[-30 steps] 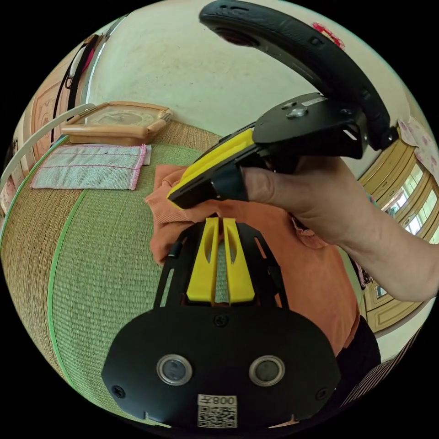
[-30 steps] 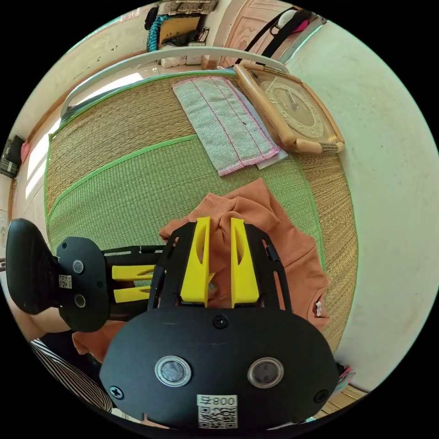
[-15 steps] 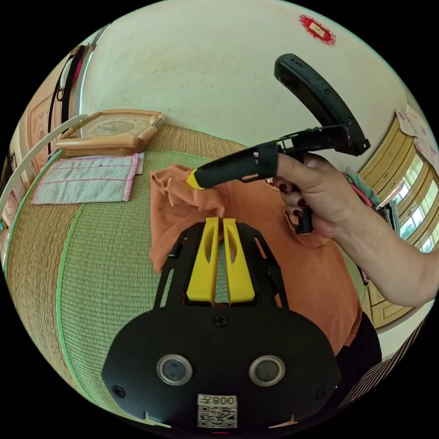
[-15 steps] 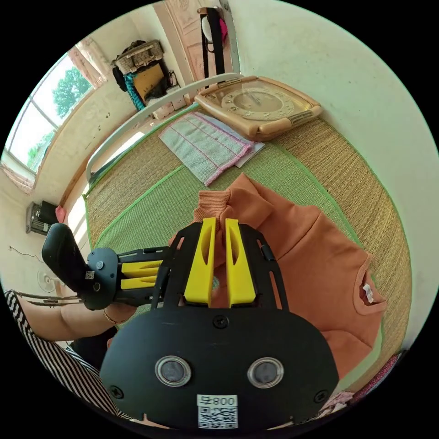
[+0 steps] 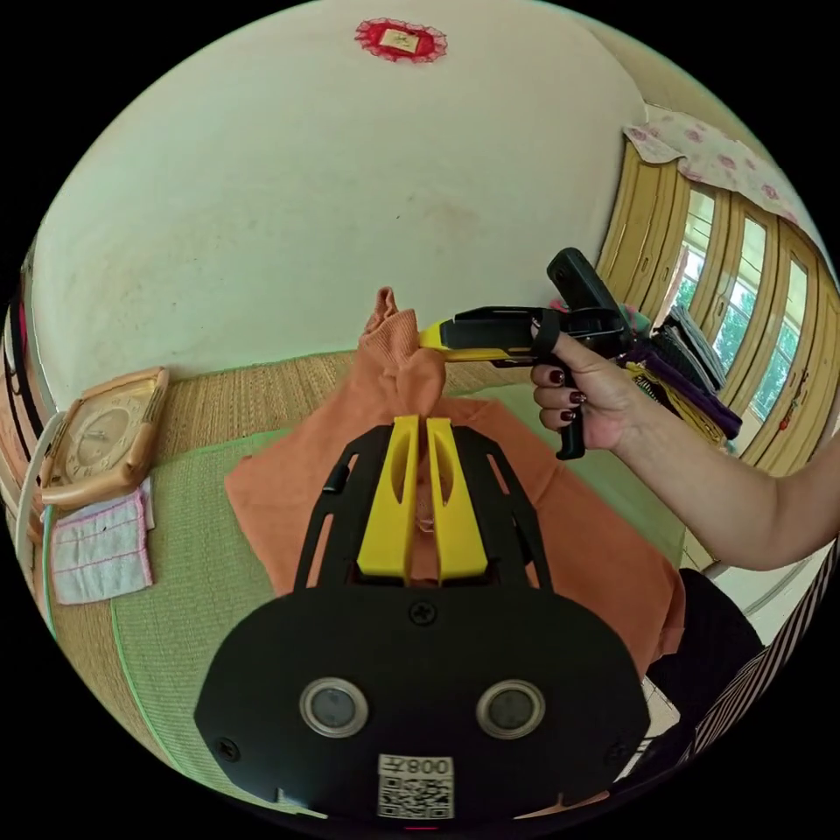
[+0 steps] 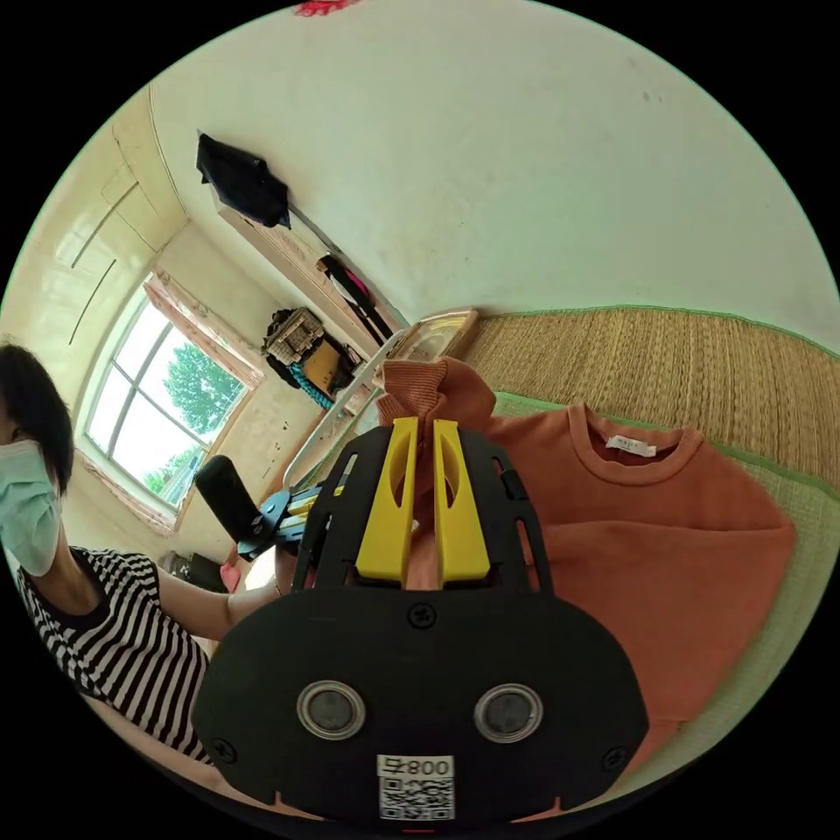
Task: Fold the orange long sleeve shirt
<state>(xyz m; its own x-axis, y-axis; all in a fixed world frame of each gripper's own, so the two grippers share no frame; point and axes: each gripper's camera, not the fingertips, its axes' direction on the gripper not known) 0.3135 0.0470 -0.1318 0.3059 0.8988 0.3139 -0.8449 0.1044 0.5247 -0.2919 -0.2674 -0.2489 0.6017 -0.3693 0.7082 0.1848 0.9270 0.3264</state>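
The left gripper view looks out over its own left claw [image 5: 419,429], close above the orange shirt [image 5: 289,472], toward the pale wall [image 5: 262,192], with the right claw [image 5: 430,336] coming in from the right side. The right gripper view sits just behind the right claw [image 6: 419,433], close to the same shirt [image 6: 665,542], facing the wall [image 6: 525,157] and a window [image 6: 175,394]; the left claw [image 6: 302,506] shows at its left. Both share the shirt, woven mat [image 5: 201,560], wall and clock [image 5: 101,437].
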